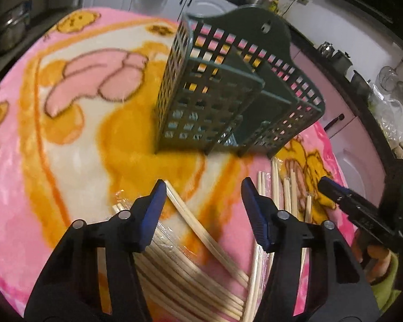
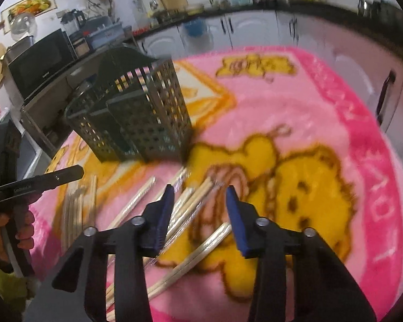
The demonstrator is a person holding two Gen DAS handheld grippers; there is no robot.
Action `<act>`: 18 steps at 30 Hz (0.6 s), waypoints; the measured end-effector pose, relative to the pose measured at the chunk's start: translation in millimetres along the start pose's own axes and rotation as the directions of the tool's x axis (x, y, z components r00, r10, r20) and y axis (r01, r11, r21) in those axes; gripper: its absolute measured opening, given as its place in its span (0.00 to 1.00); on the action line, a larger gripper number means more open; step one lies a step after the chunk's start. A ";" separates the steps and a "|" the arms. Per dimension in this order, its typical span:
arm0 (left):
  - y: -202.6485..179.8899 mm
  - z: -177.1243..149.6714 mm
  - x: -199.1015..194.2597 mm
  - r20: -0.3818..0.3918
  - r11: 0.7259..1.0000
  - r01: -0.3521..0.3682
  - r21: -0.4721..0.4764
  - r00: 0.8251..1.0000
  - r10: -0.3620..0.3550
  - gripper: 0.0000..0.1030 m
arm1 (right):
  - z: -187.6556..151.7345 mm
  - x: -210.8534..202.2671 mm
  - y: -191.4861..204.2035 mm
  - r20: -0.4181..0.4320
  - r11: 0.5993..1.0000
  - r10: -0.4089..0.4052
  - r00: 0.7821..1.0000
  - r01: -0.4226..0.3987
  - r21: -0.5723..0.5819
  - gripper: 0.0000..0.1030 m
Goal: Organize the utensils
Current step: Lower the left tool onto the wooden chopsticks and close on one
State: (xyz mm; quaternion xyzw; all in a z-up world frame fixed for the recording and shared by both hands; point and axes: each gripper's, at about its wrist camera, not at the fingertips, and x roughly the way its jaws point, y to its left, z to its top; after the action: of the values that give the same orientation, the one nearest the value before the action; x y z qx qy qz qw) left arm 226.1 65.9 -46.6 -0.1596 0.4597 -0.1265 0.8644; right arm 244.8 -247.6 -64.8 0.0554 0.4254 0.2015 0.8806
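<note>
A dark green slotted utensil holder (image 1: 215, 94) (image 2: 137, 115) with several compartments stands upright on the pink cartoon blanket (image 1: 27, 187) (image 2: 335, 102). Pale wooden chopsticks in clear wrappers lie loose in front of it. My left gripper (image 1: 202, 183) hovers open over a fanned pile of chopsticks (image 1: 190, 268); one pair runs slantwise below the gap between its jaws. My right gripper (image 2: 200, 189) is open just above several scattered chopstick pairs (image 2: 193, 204), the pads not touching them. Each gripper shows at the edge of the other's view, the right gripper (image 1: 333, 190) and the left gripper (image 2: 75, 173).
The blanket covers a round table. Kitchen counters and white cabinets (image 2: 244, 32) ring it, with a black microwave (image 2: 37, 61) at the left and metal pots (image 1: 10, 26) on the counter. A hand in a green sleeve (image 2: 2, 276) holds the left gripper.
</note>
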 end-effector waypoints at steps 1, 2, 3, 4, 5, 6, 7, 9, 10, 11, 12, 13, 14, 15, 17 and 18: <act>1.5 -0.3 3.0 -0.013 1.000 0.005 -0.009 1.000 -0.005 0.49 | -0.8 4.4 -1.8 -0.021 1.000 0.012 1.000 -0.012 0.014 0.30; 2.7 -0.6 5.0 -0.022 1.000 0.005 -0.016 1.000 -0.005 0.49 | -1.1 7.8 -2.8 -0.034 1.000 0.019 0.999 -0.018 0.023 0.30; 4.7 -0.5 7.8 -0.033 1.000 -0.002 -0.024 0.999 0.001 0.49 | -1.2 11.6 -4.0 -0.047 0.999 0.026 0.999 -0.025 0.032 0.30; 6.0 -0.5 10.3 -0.041 0.999 -0.008 -0.033 0.999 0.006 0.48 | -0.7 13.8 -4.5 -0.053 0.999 0.030 0.998 -0.028 0.038 0.30; 7.4 -0.1 12.8 -0.050 0.999 -0.008 -0.041 0.999 0.006 0.48 | -0.2 17.1 -5.7 -0.062 0.999 0.032 0.998 -0.029 0.045 0.30; 9.6 0.2 15.4 -0.061 0.999 -0.006 -0.052 0.998 0.003 0.48 | 0.9 19.7 -6.3 -0.069 0.998 0.033 0.997 -0.030 0.052 0.30; 11.4 0.6 17.6 -0.068 0.998 -0.010 -0.061 0.998 0.006 0.48 | 1.6 22.4 -7.5 -0.075 0.998 0.038 0.996 -0.034 0.060 0.30; 13.7 2.5 21.8 -0.073 0.997 -0.027 -0.067 0.997 0.022 0.48 | 3.5 29.7 -10.6 -0.089 0.996 0.051 0.995 -0.043 0.080 0.30; 14.9 3.8 23.9 -0.074 0.997 -0.030 -0.070 0.997 0.024 0.48 | 4.1 32.5 -12.0 -0.096 0.995 0.052 0.994 -0.043 0.091 0.30; 15.5 4.4 26.1 -0.075 0.997 -0.027 -0.073 0.997 0.021 0.48 | 4.8 34.3 -12.5 -0.097 0.995 0.051 0.994 -0.042 0.095 0.30; 15.9 5.4 26.6 -0.075 0.997 -0.026 -0.072 0.997 0.021 0.48 | 6.6 36.6 -13.2 -0.098 0.994 0.051 0.994 -0.041 0.099 0.30; 15.4 5.8 28.1 -0.076 0.997 -0.030 -0.069 0.997 0.025 0.48 | 8.1 37.9 -14.0 -0.098 0.994 0.050 0.994 -0.040 0.105 0.30; 14.1 5.8 30.0 -0.075 0.997 -0.035 -0.065 0.997 0.030 0.48 | 10.1 39.3 -15.7 -0.099 0.992 0.051 0.994 -0.039 0.116 0.30; 12.8 5.7 31.0 -0.073 0.997 -0.046 -0.055 0.996 0.042 0.48 | 12.3 41.3 -16.9 -0.102 0.992 0.051 0.994 -0.038 0.123 0.30; 8.8 5.9 32.2 -0.070 0.997 -0.066 -0.032 0.996 0.063 0.46 | 16.2 45.2 -17.3 -0.111 0.991 0.049 0.993 -0.035 0.125 0.30; 6.7 6.2 33.1 -0.066 0.997 -0.081 -0.017 0.995 0.080 0.43 | 17.9 46.9 -17.0 -0.113 0.992 0.046 0.992 -0.032 0.122 0.30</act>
State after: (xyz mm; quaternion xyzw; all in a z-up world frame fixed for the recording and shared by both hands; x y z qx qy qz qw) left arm 249.9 60.9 -70.9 -0.1451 0.4950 -0.0923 0.8517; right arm 289.9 -242.9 -92.1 0.1044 0.4859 0.1957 0.8454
